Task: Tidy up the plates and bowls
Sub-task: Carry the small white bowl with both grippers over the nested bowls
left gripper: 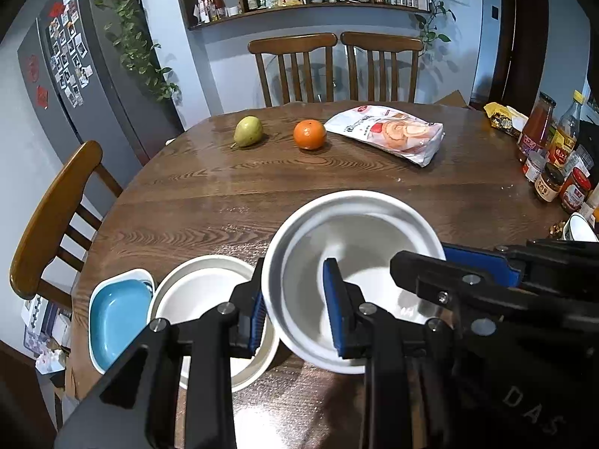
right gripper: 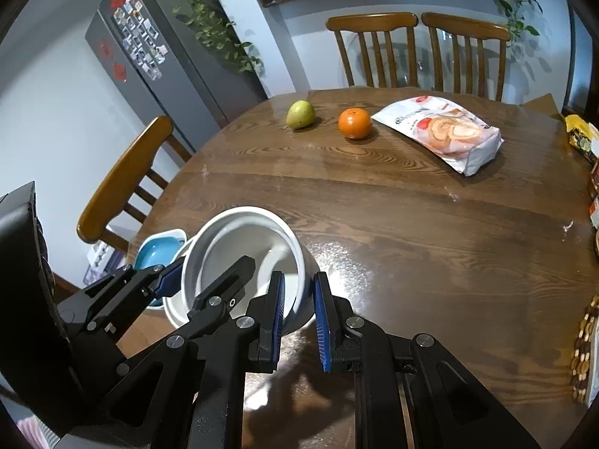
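Between my left fingers (left gripper: pixel 299 310) sits the near wall of a white bowl (left gripper: pixel 359 232): one blue pad (left gripper: pixel 258 318) outside the rim, the other (left gripper: pixel 337 307) inside, closed down on the wall. Bowl looks tilted, mouth toward my cameras, and raised over the table (left gripper: pixel 224 194); whether its base touches the wood I cannot tell.

My right fingers (right gripper: pixel 297 318) straddle the opposite wall of the same white bowl (right gripper: pixel 243 224). One pad (right gripper: pixel 277 314) inside the rim, the other (right gripper: pixel 324 321) outside; a gap shows at the outer pad, so these are partly open, not clamped. Right gripper body enters the left wrist view from the right, over the bowl's rim.

Just left of the held bowl, a second white bowl (left gripper: pixel 202 288) stands on the table, partly under my left finger and under the held bowl's edge. Touching or nearly touching its left side, a blue dish with a white rim (left gripper: pixel 116 314) rests at the table edge. Right wrist view shows the same blue dish (right gripper: pixel 159 249) behind the held bowl.

Far side of the table: green pear (left gripper: pixel 248 131), orange (left gripper: pixel 309 134) just beside it, then a bag of roll cake (left gripper: pixel 389 131). Well apart from the bowls. Jars and sauce bottles (left gripper: pixel 550 157) crowd the right edge. Wooden chairs (left gripper: pixel 295 67) beyond; a grey fridge with magnets (left gripper: pixel 67 63) at left.
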Tool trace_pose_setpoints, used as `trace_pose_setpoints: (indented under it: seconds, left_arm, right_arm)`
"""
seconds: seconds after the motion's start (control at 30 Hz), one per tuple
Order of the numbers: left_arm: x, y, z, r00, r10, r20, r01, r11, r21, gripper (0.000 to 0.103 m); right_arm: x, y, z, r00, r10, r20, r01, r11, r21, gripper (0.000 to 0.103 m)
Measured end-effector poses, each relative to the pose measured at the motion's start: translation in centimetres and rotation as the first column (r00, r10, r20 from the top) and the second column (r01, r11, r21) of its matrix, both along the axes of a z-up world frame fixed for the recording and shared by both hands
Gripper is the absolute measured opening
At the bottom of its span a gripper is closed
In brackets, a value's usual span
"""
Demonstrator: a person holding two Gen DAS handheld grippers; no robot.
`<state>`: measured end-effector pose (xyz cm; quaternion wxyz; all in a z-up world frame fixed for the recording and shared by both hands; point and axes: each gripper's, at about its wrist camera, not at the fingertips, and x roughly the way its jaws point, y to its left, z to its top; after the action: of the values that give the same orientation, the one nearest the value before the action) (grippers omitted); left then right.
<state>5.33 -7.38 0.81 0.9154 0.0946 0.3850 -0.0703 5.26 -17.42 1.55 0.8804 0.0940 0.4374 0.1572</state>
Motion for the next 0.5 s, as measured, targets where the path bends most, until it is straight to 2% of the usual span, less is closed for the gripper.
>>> trace_pose_setpoints:
  seconds: [0.5]
  left_arm:
    - [-0.8,3.1,0.5,0.999,0.037,0.022,-0.036,0.999,-0.011,0.026]
  right_arm:
    - [-0.6,3.2,0.6,0.999,0.038,0.016,-0.038,0.999,-0.022,0.017]
